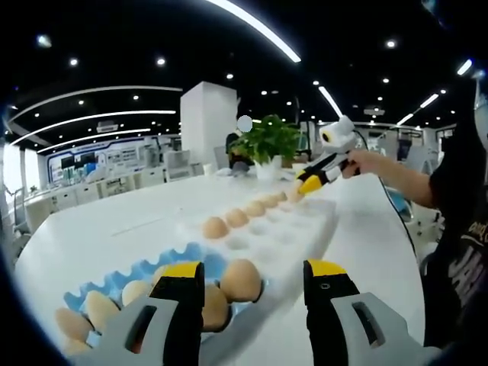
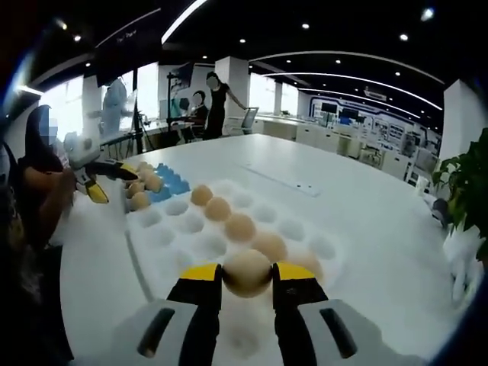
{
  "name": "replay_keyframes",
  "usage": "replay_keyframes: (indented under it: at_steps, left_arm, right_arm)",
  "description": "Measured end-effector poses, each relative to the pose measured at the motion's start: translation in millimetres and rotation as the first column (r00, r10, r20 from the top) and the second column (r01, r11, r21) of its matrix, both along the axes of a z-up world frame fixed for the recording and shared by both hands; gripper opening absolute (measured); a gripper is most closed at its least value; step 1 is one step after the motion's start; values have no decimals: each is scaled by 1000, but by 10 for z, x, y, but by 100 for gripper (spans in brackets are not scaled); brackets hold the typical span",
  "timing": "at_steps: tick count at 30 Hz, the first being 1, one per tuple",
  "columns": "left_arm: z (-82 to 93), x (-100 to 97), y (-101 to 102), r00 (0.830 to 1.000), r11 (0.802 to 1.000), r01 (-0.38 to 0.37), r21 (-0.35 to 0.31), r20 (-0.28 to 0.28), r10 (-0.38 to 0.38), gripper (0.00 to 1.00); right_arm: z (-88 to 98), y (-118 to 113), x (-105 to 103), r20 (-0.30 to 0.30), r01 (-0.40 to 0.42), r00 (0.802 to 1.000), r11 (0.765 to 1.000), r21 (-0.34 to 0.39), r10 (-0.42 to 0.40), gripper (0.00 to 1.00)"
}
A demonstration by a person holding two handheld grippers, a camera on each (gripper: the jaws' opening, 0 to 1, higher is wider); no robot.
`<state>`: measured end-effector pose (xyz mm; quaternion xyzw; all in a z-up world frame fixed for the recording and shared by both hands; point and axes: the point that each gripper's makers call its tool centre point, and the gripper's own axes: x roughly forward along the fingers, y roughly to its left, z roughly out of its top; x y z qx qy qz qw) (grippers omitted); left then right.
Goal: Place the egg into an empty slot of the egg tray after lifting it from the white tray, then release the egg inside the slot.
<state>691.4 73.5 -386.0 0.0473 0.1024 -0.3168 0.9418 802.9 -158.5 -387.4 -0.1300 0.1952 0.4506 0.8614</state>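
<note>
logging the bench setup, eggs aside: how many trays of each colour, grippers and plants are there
white moulded plastic tray: 1
blue moulded egg tray: 1
yellow-tipped grey handheld grippers: 2 (left gripper, right gripper)
green leafy potted plant: 1
total: 5

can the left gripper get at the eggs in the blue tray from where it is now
Probably yes. The left gripper is open and hovers right over the blue tray, with an egg showing between its jaws and nothing in between. The right gripper is far off, at the white tray's far end.
</note>
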Motion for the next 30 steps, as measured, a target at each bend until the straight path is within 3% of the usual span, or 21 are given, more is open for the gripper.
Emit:
replay_keyframes:
  at_steps: [19, 30]
  left_arm:
    - [-27, -36, 111, 1000, 1000, -19, -15, -2, 19, 53]
    - [-9, -62, 190, 999, 999, -32, -25, 4, 32, 53]
  right_arm:
    - [83, 410, -102, 16, -77, 997, 997, 2, 77, 27]
    - [192, 763, -227, 27, -147, 989, 989, 5, 147, 27]
